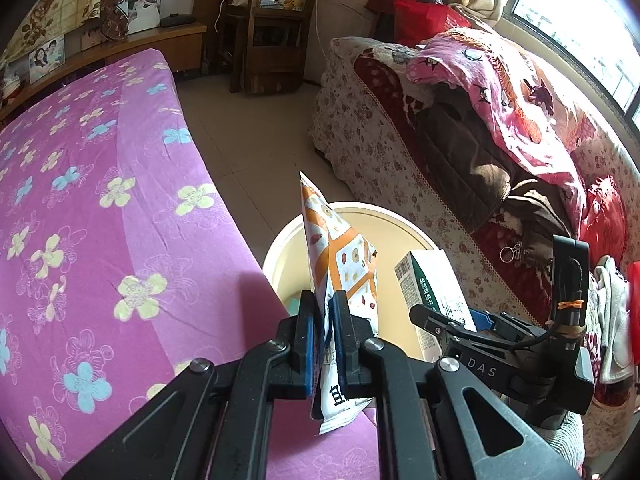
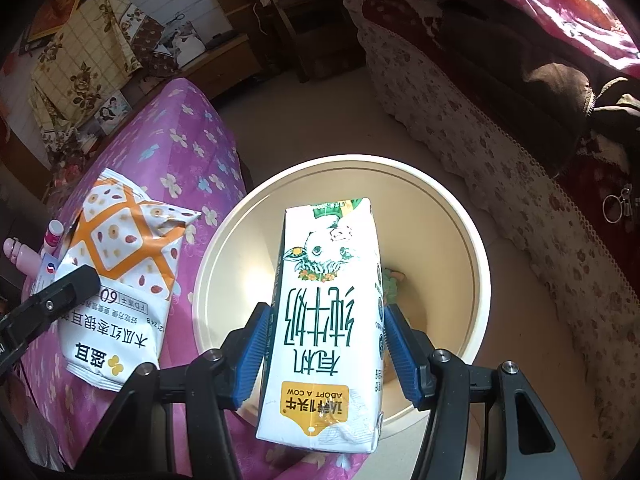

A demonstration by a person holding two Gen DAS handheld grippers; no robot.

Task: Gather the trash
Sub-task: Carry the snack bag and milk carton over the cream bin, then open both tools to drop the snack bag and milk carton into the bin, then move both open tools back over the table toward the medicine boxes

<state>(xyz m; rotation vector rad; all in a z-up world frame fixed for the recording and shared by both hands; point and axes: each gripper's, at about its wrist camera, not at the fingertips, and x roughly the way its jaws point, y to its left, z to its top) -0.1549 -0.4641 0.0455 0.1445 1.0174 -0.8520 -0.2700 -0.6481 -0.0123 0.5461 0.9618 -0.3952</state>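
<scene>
Left wrist view: our left gripper (image 1: 326,320) clamped flat snack pouch (image 1: 340,256), pouch upright over cream bin (image 1: 280,248) beside purple floral bed (image 1: 100,200).

Right wrist view: our right gripper (image 2: 326,328) clamped milk carton (image 2: 326,312) above same bin (image 2: 476,240); snack pouch (image 2: 120,256) at left.
</scene>
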